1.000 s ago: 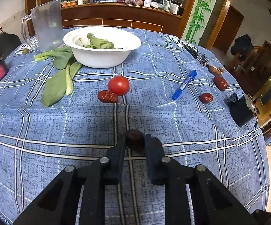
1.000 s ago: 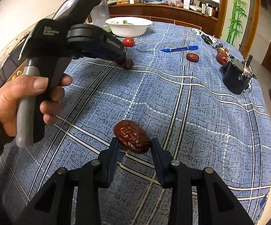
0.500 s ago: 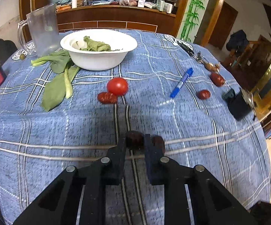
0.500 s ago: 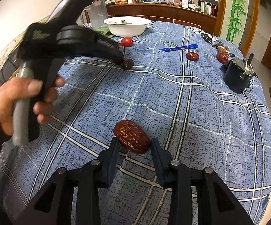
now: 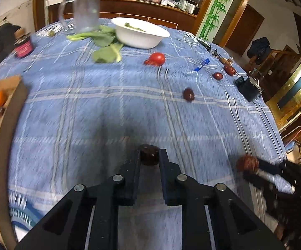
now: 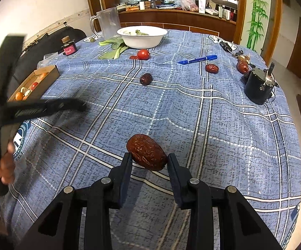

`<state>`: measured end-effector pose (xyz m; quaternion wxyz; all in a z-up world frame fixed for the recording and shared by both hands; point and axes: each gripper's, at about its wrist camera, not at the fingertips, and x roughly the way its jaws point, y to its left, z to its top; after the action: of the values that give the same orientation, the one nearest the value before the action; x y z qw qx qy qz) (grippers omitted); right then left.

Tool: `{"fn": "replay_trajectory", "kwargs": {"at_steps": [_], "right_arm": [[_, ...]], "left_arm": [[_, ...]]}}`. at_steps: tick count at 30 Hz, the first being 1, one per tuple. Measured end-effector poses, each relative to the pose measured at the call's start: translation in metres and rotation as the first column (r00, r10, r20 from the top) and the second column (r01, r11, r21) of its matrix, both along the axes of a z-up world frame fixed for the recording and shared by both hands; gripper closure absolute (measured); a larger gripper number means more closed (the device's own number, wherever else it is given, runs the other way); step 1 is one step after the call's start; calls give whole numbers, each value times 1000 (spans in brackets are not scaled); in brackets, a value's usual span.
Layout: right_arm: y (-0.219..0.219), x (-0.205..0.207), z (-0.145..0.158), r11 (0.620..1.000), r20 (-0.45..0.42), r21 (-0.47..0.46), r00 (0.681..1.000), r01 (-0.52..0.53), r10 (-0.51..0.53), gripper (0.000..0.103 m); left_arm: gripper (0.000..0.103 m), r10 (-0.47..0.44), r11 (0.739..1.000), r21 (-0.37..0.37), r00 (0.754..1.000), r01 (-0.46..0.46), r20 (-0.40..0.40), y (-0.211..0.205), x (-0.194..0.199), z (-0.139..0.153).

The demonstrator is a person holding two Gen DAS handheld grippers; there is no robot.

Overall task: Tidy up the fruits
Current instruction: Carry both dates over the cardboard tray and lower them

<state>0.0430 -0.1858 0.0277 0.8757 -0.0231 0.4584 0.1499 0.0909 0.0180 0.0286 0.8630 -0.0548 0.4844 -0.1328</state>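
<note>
The left claw (image 5: pixel 149 156) is clamped on a small dark red dried jujube (image 5: pixel 149 154), pinched between its black fingertips above the round worktop covered in a blue plaid cloth (image 5: pixel 113 112). The right claw (image 6: pixel 148 160) grips a larger wrinkled red-brown jujube (image 6: pixel 146 151) sideways between its tips, also held over the cloth.

A third dark jujube (image 6: pixel 146 79) lies loose on a white stripe of the cloth, well ahead of the right claw. Beyond it sits a round red tomato (image 6: pixel 143 54) with another reddish jujube (image 6: pixel 133 57) touching its left side. Further back stands a white plastic bowl (image 6: pixel 142 37) holding a few green leaves, with leafy green stalks (image 6: pixel 114 49) lying on the cloth beside it and a clear plastic jug (image 6: pixel 106 23) behind those.

To the right lie a blue marker pen (image 6: pixel 198 59), a glossy red jujube (image 6: pixel 212 68) near it, and one more red jujube (image 6: pixel 242 67) just beside a black cylindrical gadget (image 6: pixel 258 86).

At the left edge of the worktop is an open brown cardboard box (image 6: pixel 38 79) containing small orange and red fruits; in the blurred left-wrist view their kind is hard to make out. A small dark bottle with a pink label (image 6: pixel 68 46) stands behind the box.
</note>
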Motion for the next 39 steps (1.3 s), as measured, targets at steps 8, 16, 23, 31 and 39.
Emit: {"fn": "replay_trajectory", "kwargs": {"at_steps": [8,16,23,31,39], "right_arm": [[26,-3,10,1000,26,-5,1000,-8,8,66],[29,7,-12,1000,-61,-20,998,15,-16,66],[38,9,-18,997,-54,-71,998,9,-13,71],[35,-5,-2,998,-17,-57,1000,17,-18,74],[48,-18,25,999,48,-35,999,-21,23,74]], "left_arm": [[86,37,999,-36,999,-36,20,44,-55,14],[86,58,998,-25,998,-58,-8,65,-73,6],[85,65,998,-20,998,-66,-26,62,-69,-4],[85,72,997,-26,997,-72,-4,63,-73,4],[85,91,994,-56,995,-89,41,75,-95,26]]}}
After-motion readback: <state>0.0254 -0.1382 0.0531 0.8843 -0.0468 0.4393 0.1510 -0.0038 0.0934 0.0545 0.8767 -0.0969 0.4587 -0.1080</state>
